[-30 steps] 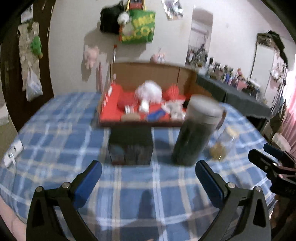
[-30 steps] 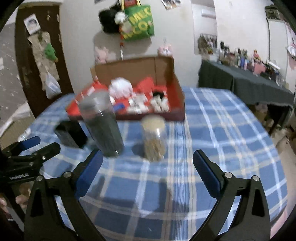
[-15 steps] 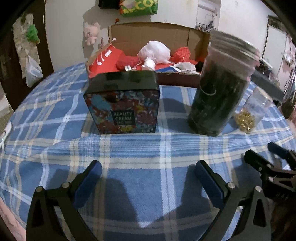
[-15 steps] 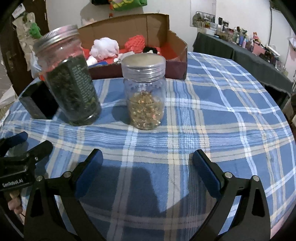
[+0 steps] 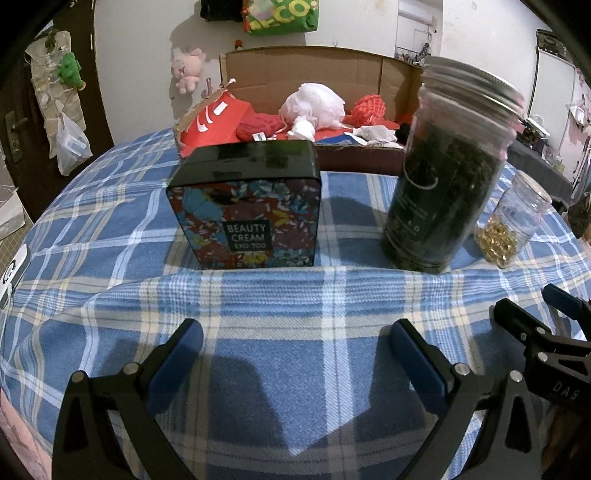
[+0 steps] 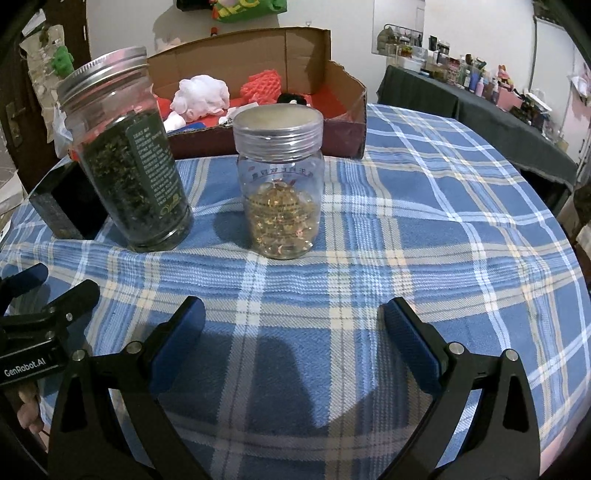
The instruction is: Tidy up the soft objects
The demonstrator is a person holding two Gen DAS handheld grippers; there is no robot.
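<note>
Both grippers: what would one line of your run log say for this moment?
left gripper: open, empty, facing beauty cream tin | right gripper: open, empty, facing small jar | soft items in cardboard box, untouched

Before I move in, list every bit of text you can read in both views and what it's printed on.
"BEAUTY CREAM EXO TOO": front of the black tin.
"GenRobot.AI": body of the left gripper.
"DAS": partial, on the right gripper.
Green bag on the wall: letters cut off, roughly "ECO".
Label on the tall dark jar: too small.
Mirrored characters on the small jar: unreadable.
</note>
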